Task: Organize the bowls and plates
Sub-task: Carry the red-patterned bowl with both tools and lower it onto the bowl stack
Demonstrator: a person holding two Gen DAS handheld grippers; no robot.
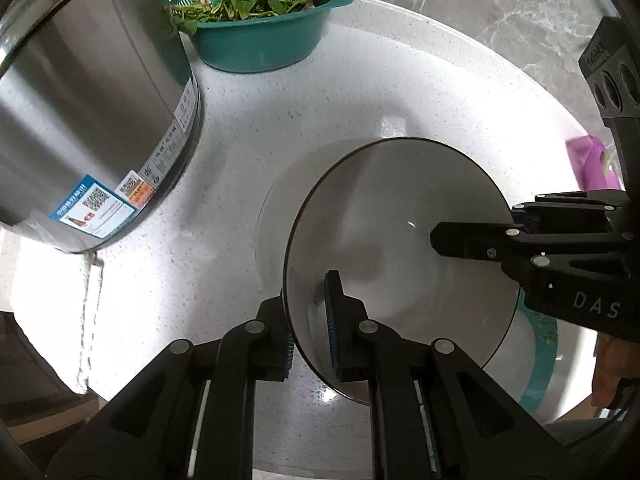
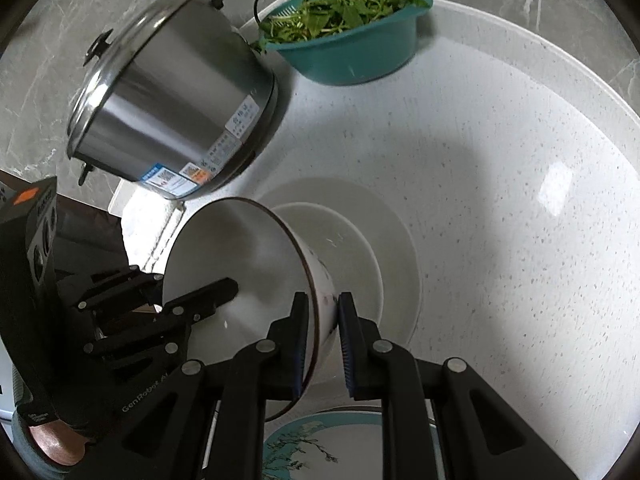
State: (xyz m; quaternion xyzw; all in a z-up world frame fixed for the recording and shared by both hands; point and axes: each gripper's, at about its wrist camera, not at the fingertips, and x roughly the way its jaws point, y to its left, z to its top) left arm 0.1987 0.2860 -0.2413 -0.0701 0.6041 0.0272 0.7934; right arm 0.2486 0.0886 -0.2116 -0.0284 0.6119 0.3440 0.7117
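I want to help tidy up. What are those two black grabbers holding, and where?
Both hold one white bowl by its rim: left gripper on one side, right gripper on the opposite side.

pot (image 2: 172, 120) left (near), counter (image 2: 500, 220) clear right

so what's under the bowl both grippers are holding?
Under the held bowl, a white bowl nested in a wider white dish on the counter. Their near sides are covered by the bowl.

One bowl (image 2: 240, 256), two stacked white plates (image 2: 384, 240) and one patterned plate (image 2: 304, 440). One pot (image 2: 172, 112), one colander (image 2: 352, 52). Two grippers (image 1: 310, 320) (image 2: 324, 340).
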